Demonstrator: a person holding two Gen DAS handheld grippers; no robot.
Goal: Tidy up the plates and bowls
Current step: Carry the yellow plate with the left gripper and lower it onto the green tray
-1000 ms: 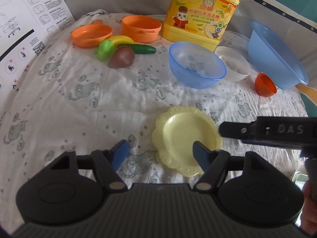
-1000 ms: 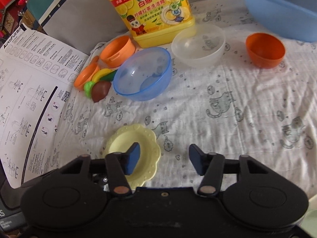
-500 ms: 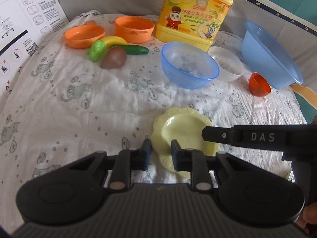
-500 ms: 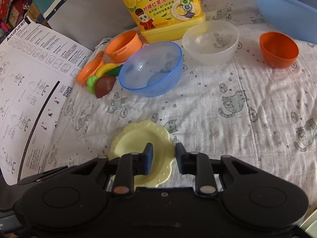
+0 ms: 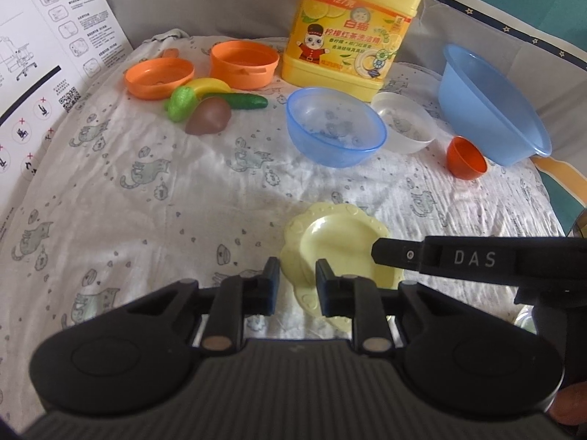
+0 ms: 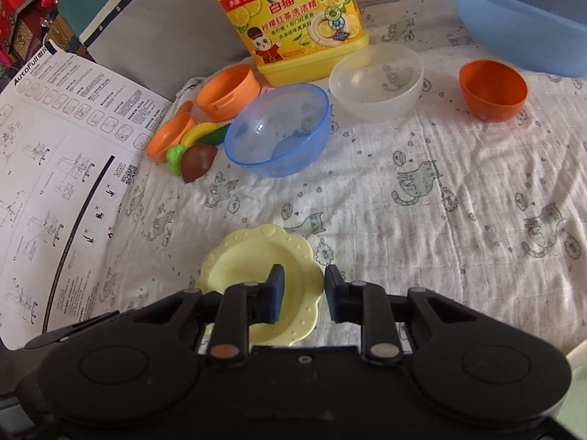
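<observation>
A pale yellow scalloped plate [image 5: 337,242] lies on the cat-print cloth; it also shows in the right wrist view [image 6: 256,267]. My left gripper [image 5: 296,280] is narrowed around the plate's left rim, which looks tilted up. My right gripper [image 6: 301,289] is narrowed around the plate's right rim. A blue bowl [image 5: 335,130], a clear bowl [image 5: 405,123], a small orange bowl [image 5: 466,157] and a large blue basin [image 5: 488,106] stand beyond, apart from both grippers.
A yellow detergent jug [image 5: 352,25] stands at the back. Orange toy pots [image 5: 242,62] and toy vegetables [image 5: 209,110] lie at the back left. A printed instruction sheet [image 6: 55,168] lies at the left. The right gripper's body [image 5: 477,260] crosses the left view.
Both grippers have narrowed from wide open onto opposite rims of the yellow plate. The plate's left side has lifted slightly.
</observation>
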